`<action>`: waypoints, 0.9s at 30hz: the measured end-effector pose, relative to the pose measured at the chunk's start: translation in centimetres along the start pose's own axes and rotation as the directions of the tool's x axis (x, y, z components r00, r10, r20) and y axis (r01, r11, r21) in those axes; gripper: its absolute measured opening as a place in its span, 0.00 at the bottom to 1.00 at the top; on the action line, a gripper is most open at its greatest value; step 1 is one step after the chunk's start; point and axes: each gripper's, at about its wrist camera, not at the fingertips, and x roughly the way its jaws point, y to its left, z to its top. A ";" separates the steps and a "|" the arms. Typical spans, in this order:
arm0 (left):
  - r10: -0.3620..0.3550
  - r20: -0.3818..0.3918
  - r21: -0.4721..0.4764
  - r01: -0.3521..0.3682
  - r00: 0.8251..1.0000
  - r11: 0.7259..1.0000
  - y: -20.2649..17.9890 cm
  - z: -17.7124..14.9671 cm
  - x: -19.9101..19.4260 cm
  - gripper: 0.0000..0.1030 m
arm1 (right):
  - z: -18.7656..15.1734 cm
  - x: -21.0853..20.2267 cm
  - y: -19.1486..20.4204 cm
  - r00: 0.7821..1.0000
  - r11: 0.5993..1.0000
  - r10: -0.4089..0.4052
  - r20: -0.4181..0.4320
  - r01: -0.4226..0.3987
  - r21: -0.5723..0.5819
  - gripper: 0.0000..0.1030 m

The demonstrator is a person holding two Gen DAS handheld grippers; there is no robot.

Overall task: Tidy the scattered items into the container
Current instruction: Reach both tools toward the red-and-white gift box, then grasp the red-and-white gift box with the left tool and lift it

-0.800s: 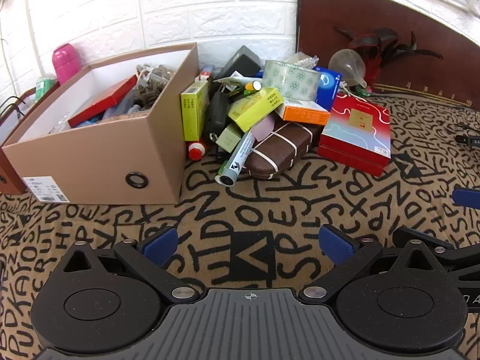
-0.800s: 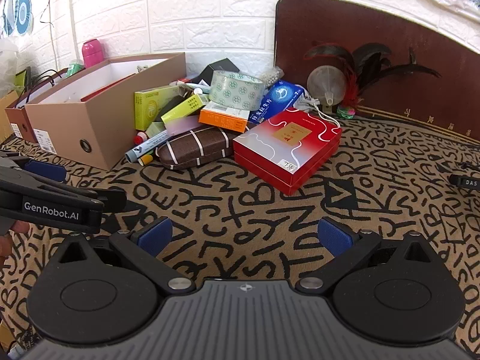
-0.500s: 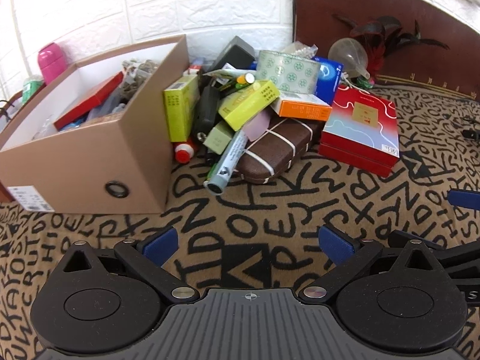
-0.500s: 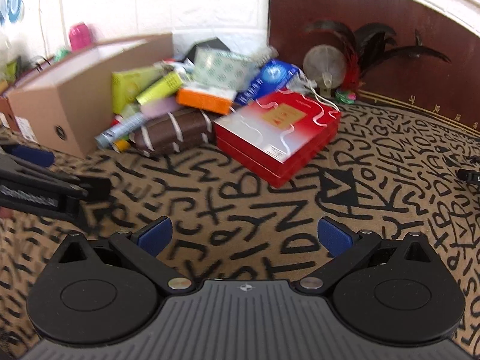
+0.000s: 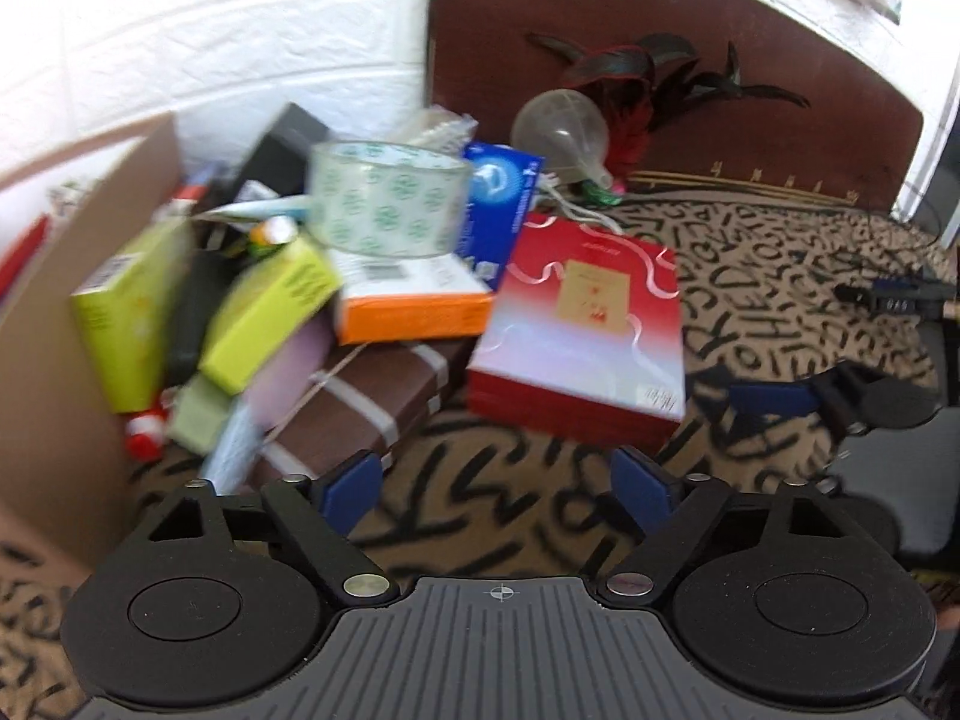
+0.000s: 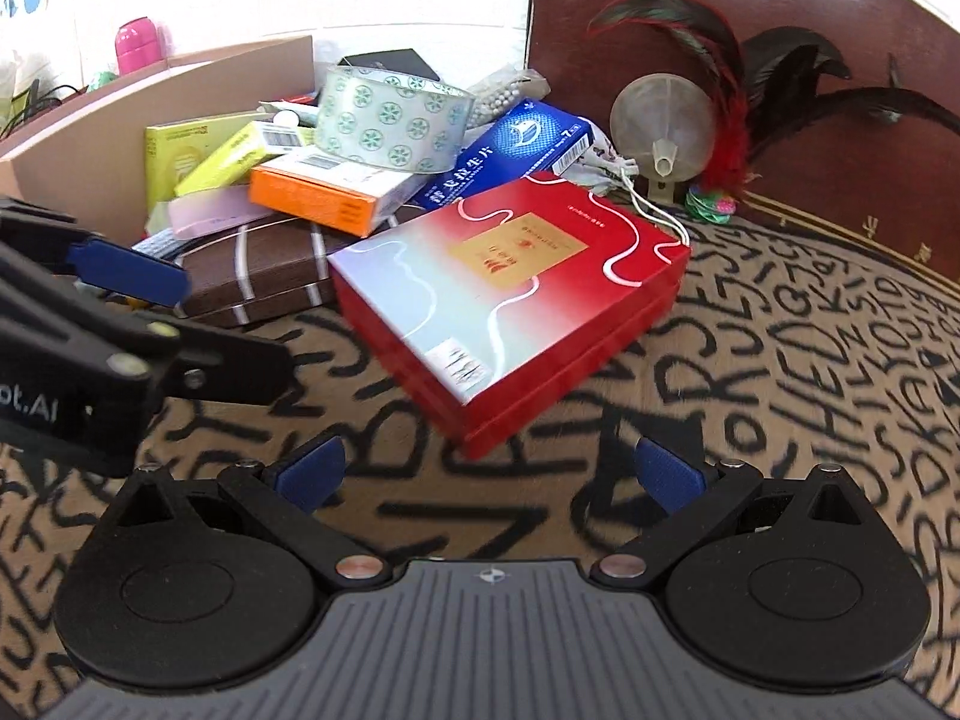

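Moved in on the pile since the earlier frames; red box larger in both views, cardboard box pushed to the left edge.

Left wrist view, blurred: left gripper with jaws wide apart, nothing between them, over patterned cloth. Red box just ahead, flat on the cloth. Left of the red box, a brown case with an orange box on top. Tape roll above the orange box, blue box behind the red box. Further left of the red box, two yellow-green boxes, leaning. Cardboard box at far left of the red box, its wall touching the pile. Right gripper's blue pad seen right of the red box.

Right wrist view, sharper: right gripper with jaws spread fully, empty, near corner of red box just ahead of them. Left gripper left of the red box, in front of brown case. Orange box, tape roll and blue box stacked behind the red box. Cardboard box at far left. Feathers and a clear funnel behind and right of the red box, against a dark board.
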 end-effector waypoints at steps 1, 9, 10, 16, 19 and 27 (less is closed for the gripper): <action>-0.010 0.000 0.007 0.010 1.000 1.000 -0.1 0.3 0.7 0.85 | 0.1 0.4 -0.3 1.000 1.000 0.003 0.007 -0.003 -0.009 1.00; -0.118 -0.047 0.008 0.118 0.992 0.993 0.2 2.2 5.5 0.78 | 0.5 2.4 -2.3 0.995 0.996 0.074 0.060 -0.071 -0.046 1.00; -0.126 -0.042 0.028 0.128 0.991 0.991 0.0 2.4 5.8 0.78 | 0.6 2.6 -2.4 0.994 0.996 0.081 0.067 -0.078 -0.051 1.00; -0.165 -0.034 0.083 0.168 0.986 0.982 -1.2 3.4 7.2 0.76 | 1.4 3.6 -2.3 0.992 0.992 0.063 0.105 -0.051 -0.120 0.97; -0.146 -0.034 0.089 0.149 0.989 0.985 -1.2 3.0 6.8 0.72 | 1.1 2.8 -1.8 0.990 0.987 0.033 0.136 -0.011 -0.157 0.93; -0.114 -0.081 0.104 0.122 0.990 0.987 -0.6 -2.4 0.6 0.71 | -2.4 -2.8 2.8 0.989 0.961 0.123 0.085 -0.097 -0.257 0.93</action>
